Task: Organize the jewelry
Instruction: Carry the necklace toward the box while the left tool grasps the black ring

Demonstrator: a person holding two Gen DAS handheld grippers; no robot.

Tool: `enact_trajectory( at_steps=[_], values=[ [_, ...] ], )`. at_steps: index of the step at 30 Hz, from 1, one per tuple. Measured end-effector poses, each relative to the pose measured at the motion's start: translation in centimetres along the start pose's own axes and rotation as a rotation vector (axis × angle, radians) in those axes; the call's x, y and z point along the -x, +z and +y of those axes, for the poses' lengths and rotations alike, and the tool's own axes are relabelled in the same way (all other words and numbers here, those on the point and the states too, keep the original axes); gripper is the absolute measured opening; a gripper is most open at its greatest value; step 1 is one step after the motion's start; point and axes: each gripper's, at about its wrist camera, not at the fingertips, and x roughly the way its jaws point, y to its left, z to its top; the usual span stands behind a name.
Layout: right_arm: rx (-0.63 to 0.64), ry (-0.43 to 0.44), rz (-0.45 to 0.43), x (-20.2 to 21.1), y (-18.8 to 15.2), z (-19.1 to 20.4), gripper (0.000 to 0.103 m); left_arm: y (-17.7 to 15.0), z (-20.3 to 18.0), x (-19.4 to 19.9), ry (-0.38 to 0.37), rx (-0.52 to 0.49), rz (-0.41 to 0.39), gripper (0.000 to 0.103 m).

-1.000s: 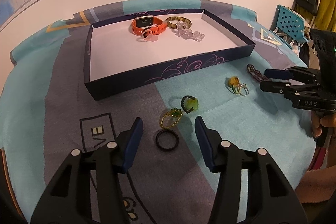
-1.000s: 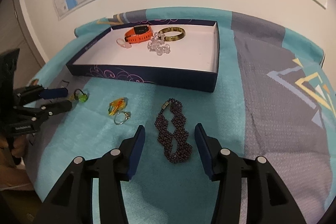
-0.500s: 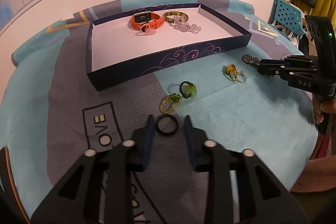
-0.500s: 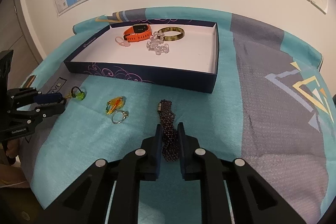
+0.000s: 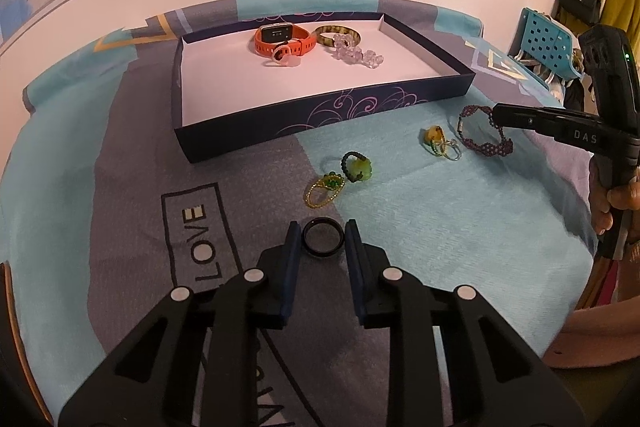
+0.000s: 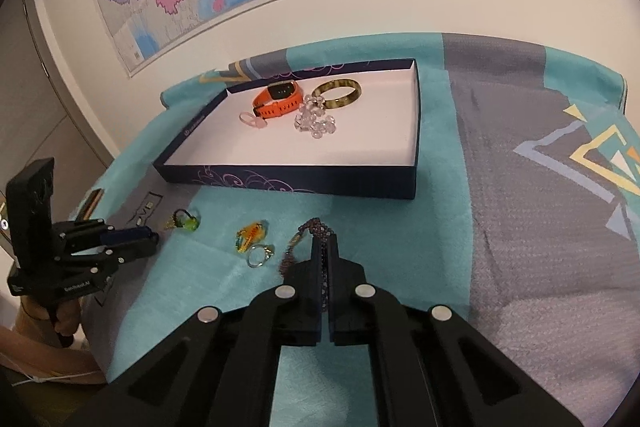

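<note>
- Left gripper [image 5: 320,241]: fingers clenched on the black ring [image 5: 323,237], low over the grey patch of the cloth [image 5: 460,227], near its front edge.
- Right gripper [image 6: 325,247]: fingers clamped on the purple beaded bracelet [image 6: 304,231], one end trailing on the teal cloth just before the box's front wall.
- Box [image 5: 320,115]: orange watch [image 5: 282,39], bangle [image 5: 336,33], crystal bracelet [image 5: 356,53] and pink ring [image 5: 283,55] sit at its far edge.
- Left to do: both held pieces, plus green ring [image 5: 357,167], gold ring [image 5: 324,189], yellow ring [image 5: 436,139].
- Roughly halfway.
</note>
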Motion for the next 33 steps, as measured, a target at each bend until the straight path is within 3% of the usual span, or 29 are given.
enact_trajectory(
  at_steps=[18, 33],
  values=[
    [0.012, 0.045, -0.097, 2.5, 1.9, 1.1, 0.001, 1.4, -0.1, 1.4, -0.021, 0.009, -0.06, 0.023],
    [0.044, 0.063, -0.124, 2.4, 3.8, 2.2, 0.001, 3.6, -0.3, 1.9, -0.021, 0.002, -0.111, 0.023]
  ],
)
